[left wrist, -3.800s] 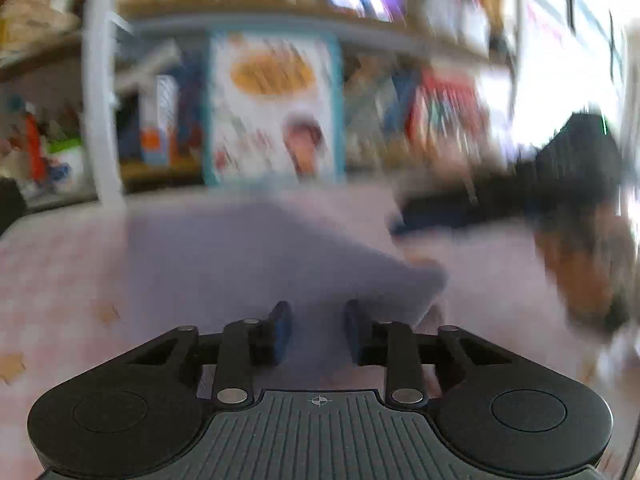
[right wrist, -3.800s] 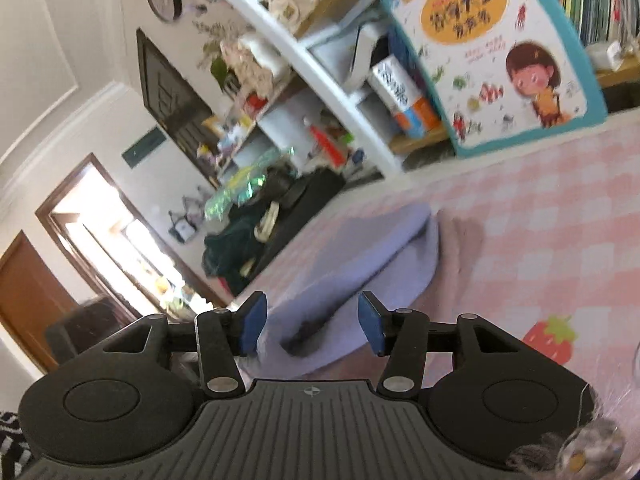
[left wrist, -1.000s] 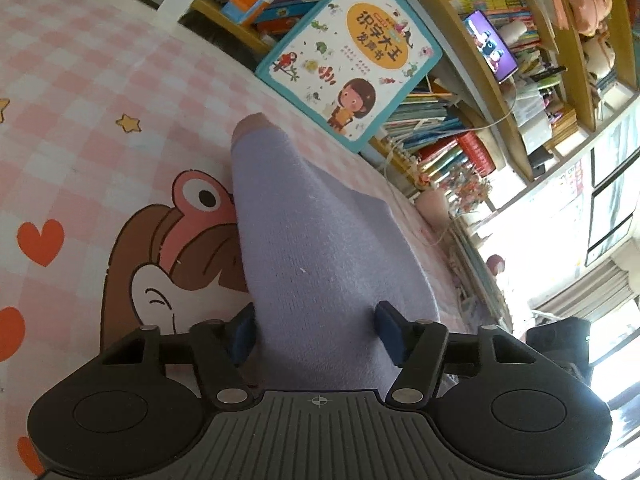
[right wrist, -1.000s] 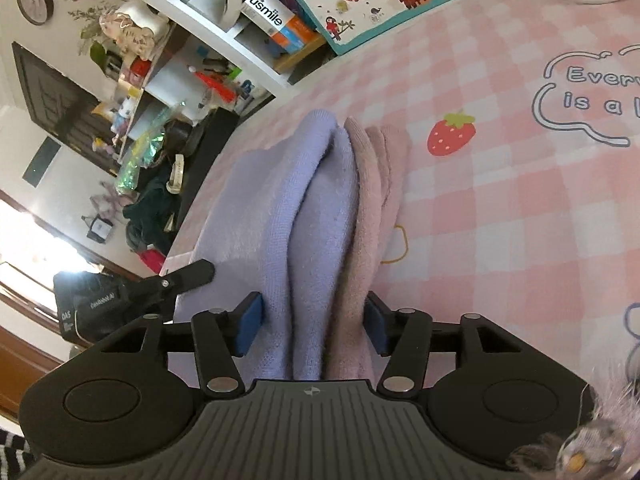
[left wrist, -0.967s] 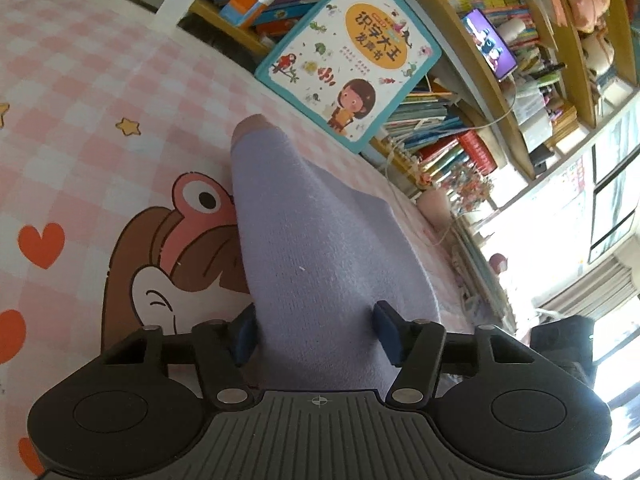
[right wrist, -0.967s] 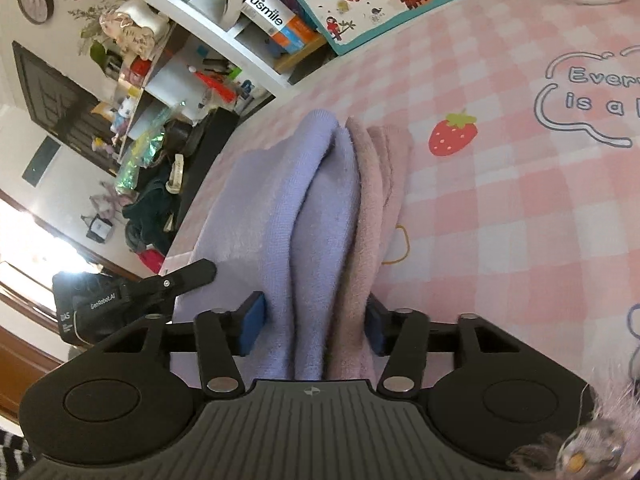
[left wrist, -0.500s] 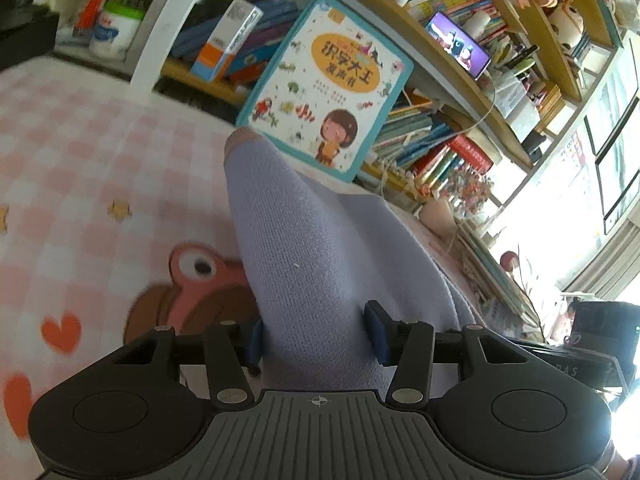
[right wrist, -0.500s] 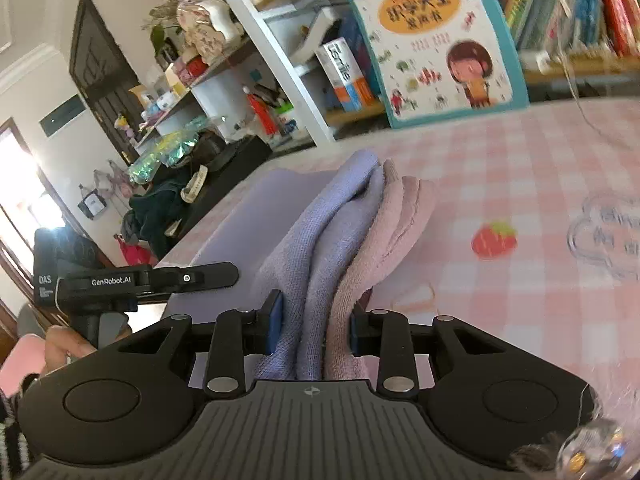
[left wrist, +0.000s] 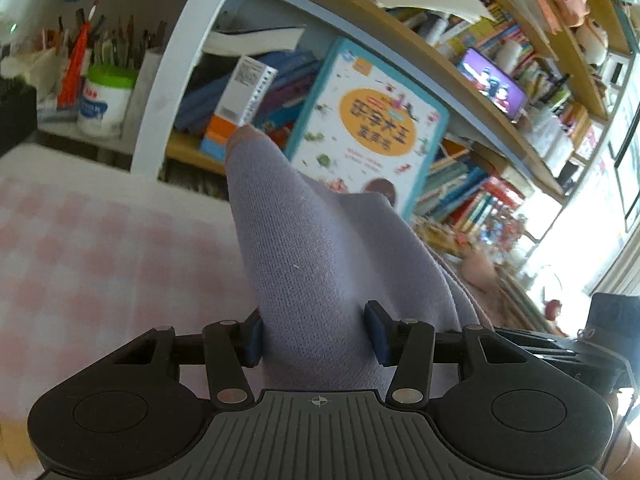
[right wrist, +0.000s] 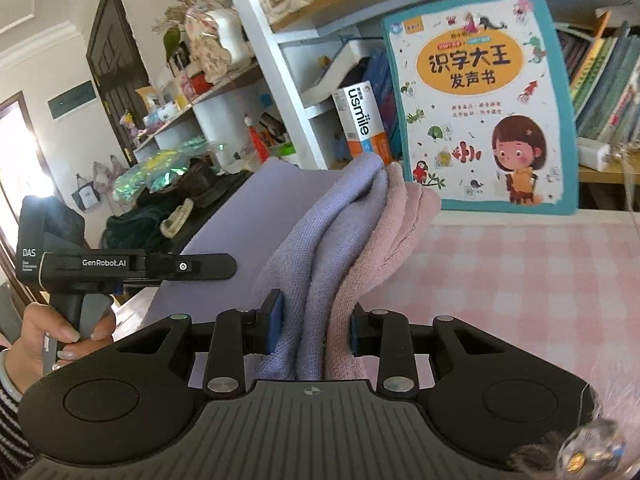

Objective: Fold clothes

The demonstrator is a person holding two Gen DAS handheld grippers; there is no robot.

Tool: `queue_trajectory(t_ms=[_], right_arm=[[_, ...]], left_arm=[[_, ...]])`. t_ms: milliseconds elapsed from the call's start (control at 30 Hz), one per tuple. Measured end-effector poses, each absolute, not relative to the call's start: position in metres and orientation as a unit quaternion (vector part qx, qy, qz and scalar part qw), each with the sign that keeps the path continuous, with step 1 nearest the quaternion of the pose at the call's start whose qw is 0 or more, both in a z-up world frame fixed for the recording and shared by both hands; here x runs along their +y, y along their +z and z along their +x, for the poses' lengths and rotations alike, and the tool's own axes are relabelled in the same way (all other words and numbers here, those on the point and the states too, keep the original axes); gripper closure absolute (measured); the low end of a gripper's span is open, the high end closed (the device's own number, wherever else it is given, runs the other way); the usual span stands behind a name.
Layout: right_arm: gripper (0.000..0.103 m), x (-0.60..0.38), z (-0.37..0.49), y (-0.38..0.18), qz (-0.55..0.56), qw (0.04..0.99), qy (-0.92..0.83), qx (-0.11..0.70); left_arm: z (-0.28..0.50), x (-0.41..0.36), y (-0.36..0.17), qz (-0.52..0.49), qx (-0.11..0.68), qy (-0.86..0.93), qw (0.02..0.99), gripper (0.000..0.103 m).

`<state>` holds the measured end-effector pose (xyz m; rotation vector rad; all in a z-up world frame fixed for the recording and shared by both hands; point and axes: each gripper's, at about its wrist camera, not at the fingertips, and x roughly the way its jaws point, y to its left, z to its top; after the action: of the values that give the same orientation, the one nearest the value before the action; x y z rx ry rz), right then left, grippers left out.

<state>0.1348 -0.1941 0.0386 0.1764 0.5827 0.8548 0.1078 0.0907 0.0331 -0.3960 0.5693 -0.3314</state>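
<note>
Left gripper (left wrist: 316,336) clamps the lavender-and-pink knitted garment (left wrist: 320,264), right gripper (right wrist: 314,326) pinches its bunched lavender and pink layers; garment hangs stretched between them above the pink checked bedsheet (right wrist: 520,272). Risk: thick layers slip from the right jaws, or uneven pull skews the fold

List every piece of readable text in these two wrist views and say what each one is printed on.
"识字大王 发声书": cover of the children's book.
"usmile": white and orange box beside it.
"GenRobot.AI": side of the left gripper.
"DAS": left gripper's handle; the lines under it are too small.
Small print on the book cover: too small to read.
</note>
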Motion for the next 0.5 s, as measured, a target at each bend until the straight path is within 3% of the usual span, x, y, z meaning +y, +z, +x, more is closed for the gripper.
queue_trajectory(t_ms=[500], right_arm=[[0.075,-0.147,0.226,0.0,0.088,0.883,0.366,0.279]], left_arm=[[0.199,0.117,-0.008,-0.216,0.275,-0.119,0.929,0.054]])
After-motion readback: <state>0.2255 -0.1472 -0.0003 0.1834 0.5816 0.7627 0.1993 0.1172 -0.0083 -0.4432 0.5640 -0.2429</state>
